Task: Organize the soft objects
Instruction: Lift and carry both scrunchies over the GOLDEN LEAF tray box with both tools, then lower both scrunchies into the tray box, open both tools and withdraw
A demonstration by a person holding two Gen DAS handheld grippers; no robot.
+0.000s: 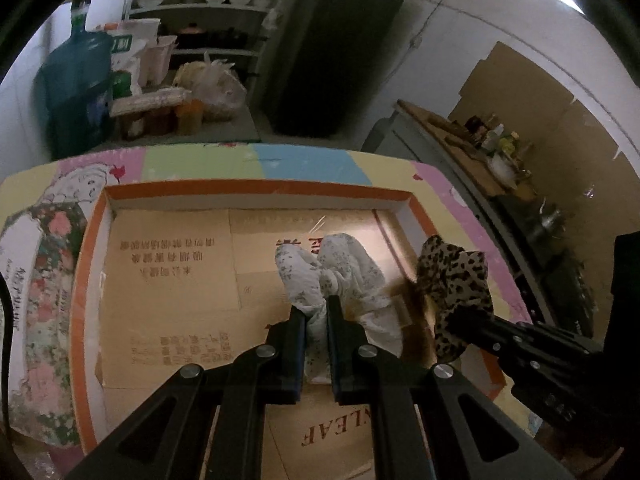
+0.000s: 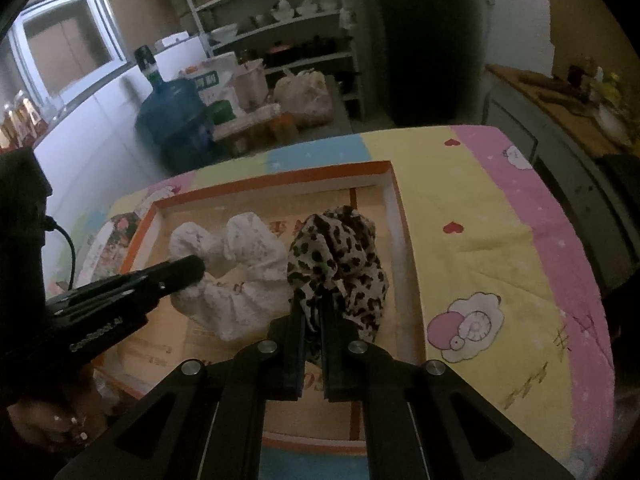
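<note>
A white floral scrunchie (image 1: 332, 276) hangs over the cardboard floor of an orange-rimmed shallow box (image 1: 256, 187), and my left gripper (image 1: 316, 312) is shut on its near side. The same white floral scrunchie (image 2: 240, 272) shows in the right wrist view, with the left gripper (image 2: 192, 268) coming in from the left. A leopard-print scrunchie (image 2: 340, 260) sits just right of it inside the orange-rimmed box (image 2: 394, 200); my right gripper (image 2: 314, 308) is shut on its near edge. In the left wrist view the leopard-print scrunchie (image 1: 456, 280) is at the right, pinched by the right gripper (image 1: 452, 320).
The box lies on a pastel cartoon-print cloth (image 2: 480, 240) over a table. Behind stand a blue water jug (image 2: 172, 120), bags and boxes (image 1: 140, 68), a shelf with white dishes (image 2: 280, 8) and a dark tall cabinet (image 1: 340, 52). A counter with bottles (image 1: 496, 144) runs along the right. A person's hand (image 2: 52, 428) holds the left gripper.
</note>
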